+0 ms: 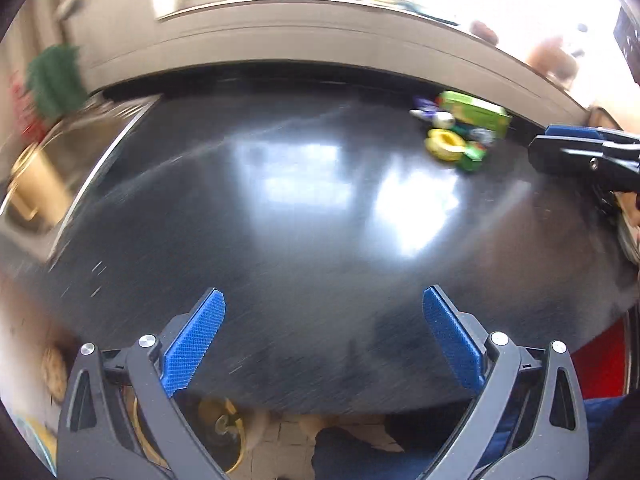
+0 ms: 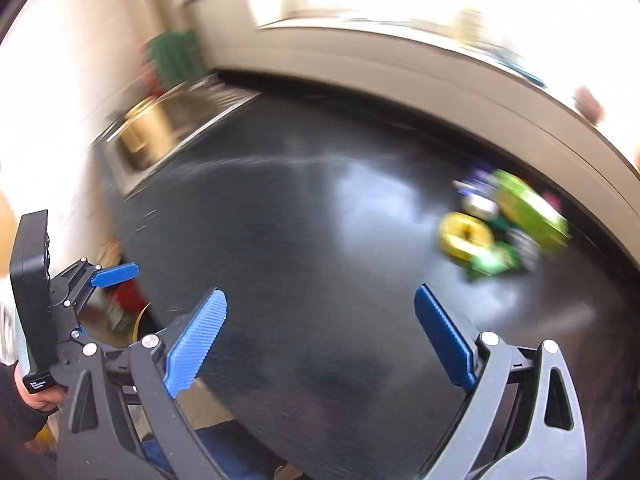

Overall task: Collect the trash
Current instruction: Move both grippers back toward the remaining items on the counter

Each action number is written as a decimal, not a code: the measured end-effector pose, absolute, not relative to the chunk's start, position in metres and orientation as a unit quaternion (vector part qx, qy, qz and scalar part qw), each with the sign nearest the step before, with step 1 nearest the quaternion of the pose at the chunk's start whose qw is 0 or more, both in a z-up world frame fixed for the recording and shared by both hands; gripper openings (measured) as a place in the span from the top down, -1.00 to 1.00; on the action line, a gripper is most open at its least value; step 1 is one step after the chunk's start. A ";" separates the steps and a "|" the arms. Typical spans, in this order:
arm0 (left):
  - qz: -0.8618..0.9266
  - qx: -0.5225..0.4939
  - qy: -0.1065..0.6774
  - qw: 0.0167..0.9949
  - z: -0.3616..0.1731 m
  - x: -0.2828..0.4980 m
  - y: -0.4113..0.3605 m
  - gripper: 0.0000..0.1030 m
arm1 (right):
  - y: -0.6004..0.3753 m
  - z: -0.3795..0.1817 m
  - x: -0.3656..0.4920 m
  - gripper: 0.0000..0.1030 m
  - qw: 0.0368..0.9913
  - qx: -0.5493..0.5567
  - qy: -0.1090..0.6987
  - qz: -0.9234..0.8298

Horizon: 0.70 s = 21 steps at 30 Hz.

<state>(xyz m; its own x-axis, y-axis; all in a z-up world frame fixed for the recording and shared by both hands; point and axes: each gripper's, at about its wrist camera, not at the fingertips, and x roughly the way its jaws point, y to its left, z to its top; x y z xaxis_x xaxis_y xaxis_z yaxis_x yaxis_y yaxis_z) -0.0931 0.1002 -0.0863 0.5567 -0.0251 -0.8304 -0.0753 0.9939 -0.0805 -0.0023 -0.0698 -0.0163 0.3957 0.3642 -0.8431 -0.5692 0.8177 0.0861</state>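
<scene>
Blue ribbed pads of the left tool (image 1: 323,338) stand nearest the lens, spread wide with nothing between them, hanging over the near edge of the glossy black surface (image 1: 304,216). Likewise the right tool (image 2: 320,342) gapes empty above the same near edge; neither holds anything. Both point steeply down at bare black top, so I judge them readied for a pick-up, not yet at the trash. That trash is a small blurred cluster near the far right edge of the surface: a yellow ring-shaped wrapper (image 1: 445,143), a bright green cardboard box (image 1: 476,114) just behind it, and small green, purple and silvery scraps touching them. Beyond the far left corner lies a steel sink (image 1: 52,160).
</scene>
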 end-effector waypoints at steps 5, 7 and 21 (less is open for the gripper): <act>-0.059 -0.020 0.475 0.878 -0.079 -0.051 0.031 -0.87 | -0.157 -0.011 0.014 -0.79 0.849 -0.063 0.481 0.210; -0.075 -0.009 0.477 0.876 -0.079 -0.040 0.009 -0.87 | -0.183 -0.013 0.018 -0.79 0.853 -0.053 0.482 0.191; -0.074 0.033 0.493 0.866 -0.095 0.026 -0.012 -0.87 | -0.222 -0.025 0.059 -0.78 0.853 -0.043 0.479 0.202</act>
<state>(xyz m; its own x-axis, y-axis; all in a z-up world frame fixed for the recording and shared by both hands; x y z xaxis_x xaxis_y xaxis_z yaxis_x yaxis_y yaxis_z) 0.0258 -0.0123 -0.0953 0.5031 -0.0952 -0.8590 0.1596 0.9871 -0.0159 0.0588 -0.2225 -0.0252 0.4600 0.3031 -0.8346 -0.3854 0.9149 0.1198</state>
